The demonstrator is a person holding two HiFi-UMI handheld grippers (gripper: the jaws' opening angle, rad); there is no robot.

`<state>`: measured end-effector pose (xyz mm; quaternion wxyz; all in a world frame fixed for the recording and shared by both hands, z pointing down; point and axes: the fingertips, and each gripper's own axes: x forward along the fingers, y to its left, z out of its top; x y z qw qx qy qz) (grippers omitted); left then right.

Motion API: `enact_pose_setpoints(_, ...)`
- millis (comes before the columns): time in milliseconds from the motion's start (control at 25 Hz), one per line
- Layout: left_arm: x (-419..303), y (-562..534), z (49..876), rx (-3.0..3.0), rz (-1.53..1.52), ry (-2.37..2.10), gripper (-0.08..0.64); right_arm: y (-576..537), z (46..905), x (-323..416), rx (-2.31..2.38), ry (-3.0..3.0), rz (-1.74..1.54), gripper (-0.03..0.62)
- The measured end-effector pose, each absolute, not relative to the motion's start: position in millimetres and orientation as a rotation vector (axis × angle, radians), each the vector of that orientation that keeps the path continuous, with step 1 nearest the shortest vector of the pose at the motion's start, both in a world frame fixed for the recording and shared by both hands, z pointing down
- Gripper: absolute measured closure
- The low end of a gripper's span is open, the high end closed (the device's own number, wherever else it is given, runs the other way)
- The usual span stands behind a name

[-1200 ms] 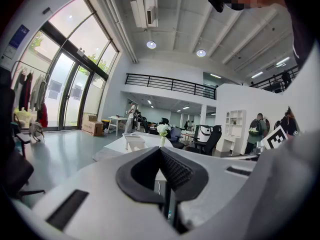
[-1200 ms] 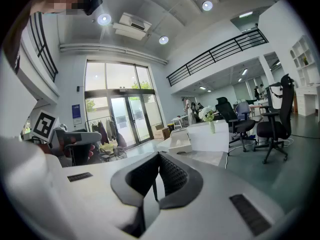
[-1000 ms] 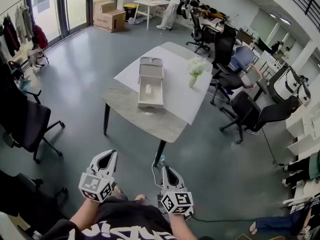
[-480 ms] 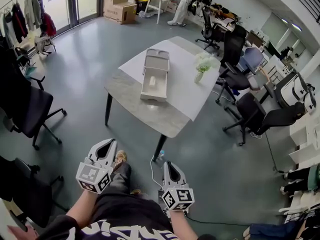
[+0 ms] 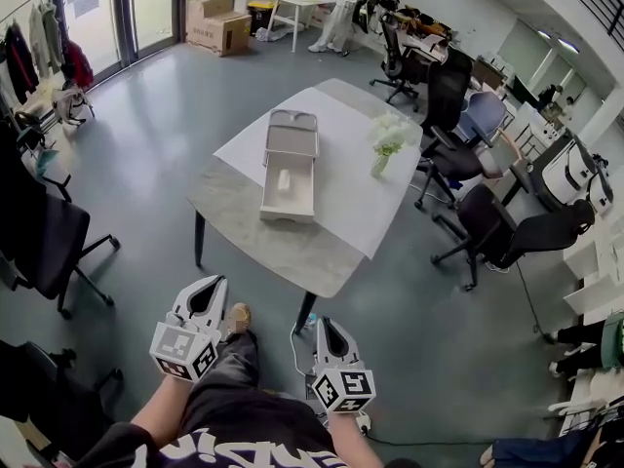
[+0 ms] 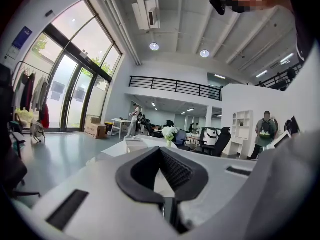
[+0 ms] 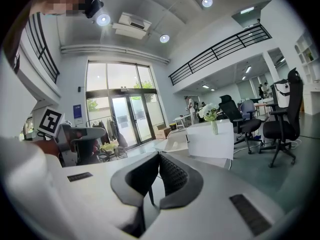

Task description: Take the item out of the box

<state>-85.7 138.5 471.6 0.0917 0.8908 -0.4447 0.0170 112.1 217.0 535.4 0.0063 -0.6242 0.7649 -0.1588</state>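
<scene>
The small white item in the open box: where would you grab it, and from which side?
Probably from above. The item lies inside the open box, whose walls block a sideways approach, while the lid is folded back out of the way. Pinch it across its narrower width; its finer shape is too small to tell.

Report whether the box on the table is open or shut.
Open: the box has its lid folded back; a small item shows inside.

Open-plan office: black swivel chairs (image 5: 492,224), a white desk (image 5: 292,3), tall glass doors (image 5: 146,8), a railed mezzanine (image 6: 170,86) overhead.
</scene>
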Motion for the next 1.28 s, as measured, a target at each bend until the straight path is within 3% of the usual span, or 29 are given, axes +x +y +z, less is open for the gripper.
enact_pose_setpoints(800,-70,-94,474,2.684,0.111,-1.157,0.551,-7,511,130,-2.074,2.303,-0.459,0.568)
enact_pose_setpoints(1280,-47,-156,471,2.704,0.11,-1.07,0.551,-62,509,148,-2.134,2.24,-0.473,0.568)
